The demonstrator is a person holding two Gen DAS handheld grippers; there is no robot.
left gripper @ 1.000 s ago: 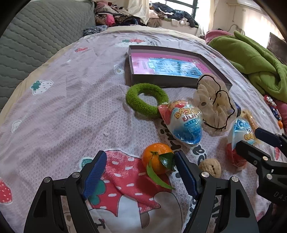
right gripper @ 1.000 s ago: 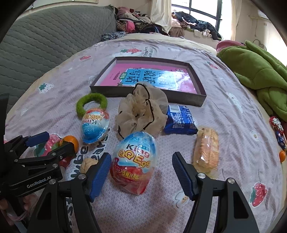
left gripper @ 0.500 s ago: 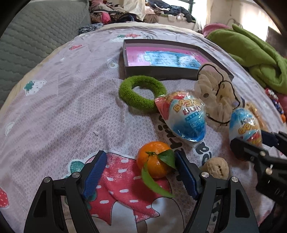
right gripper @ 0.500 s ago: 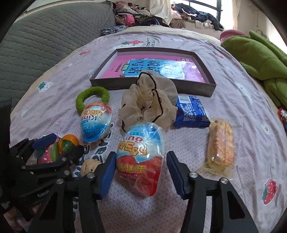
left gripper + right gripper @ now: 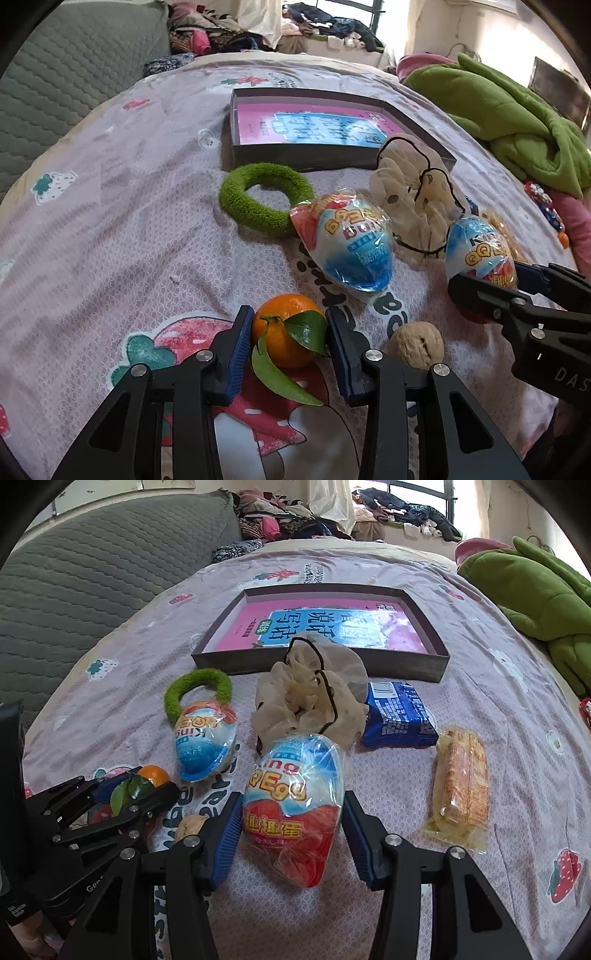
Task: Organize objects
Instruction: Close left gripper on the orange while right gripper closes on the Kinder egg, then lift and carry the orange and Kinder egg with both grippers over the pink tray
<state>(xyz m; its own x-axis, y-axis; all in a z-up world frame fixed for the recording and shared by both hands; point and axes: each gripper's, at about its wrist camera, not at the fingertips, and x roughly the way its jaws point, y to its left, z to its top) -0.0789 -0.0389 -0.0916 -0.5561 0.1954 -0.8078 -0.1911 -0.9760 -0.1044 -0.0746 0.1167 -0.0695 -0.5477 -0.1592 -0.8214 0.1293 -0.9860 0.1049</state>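
Note:
My left gripper (image 5: 290, 341) is shut on an orange tangerine (image 5: 286, 332) with green leaves, low on the bedspread. My right gripper (image 5: 290, 827) is shut on a wrapped toy egg (image 5: 293, 806) with a red base; the egg also shows in the left wrist view (image 5: 480, 258). A second wrapped egg (image 5: 347, 247) with a blue base lies between them, against a green fuzzy ring (image 5: 266, 197). A walnut (image 5: 417, 343) lies right of the tangerine. A shallow dark box (image 5: 436, 661) with a pink book inside sits farther back.
A cream scrunchie (image 5: 314, 698) lies in front of the box. A blue snack pack (image 5: 397, 714) and a yellow wrapped snack (image 5: 460, 779) lie at right. A green blanket (image 5: 517, 118) is heaped at far right, a grey headboard (image 5: 92, 579) at left.
Both grippers moved forward and closed: the left pads now press the tangerine, and the right pads now press the red-based egg.

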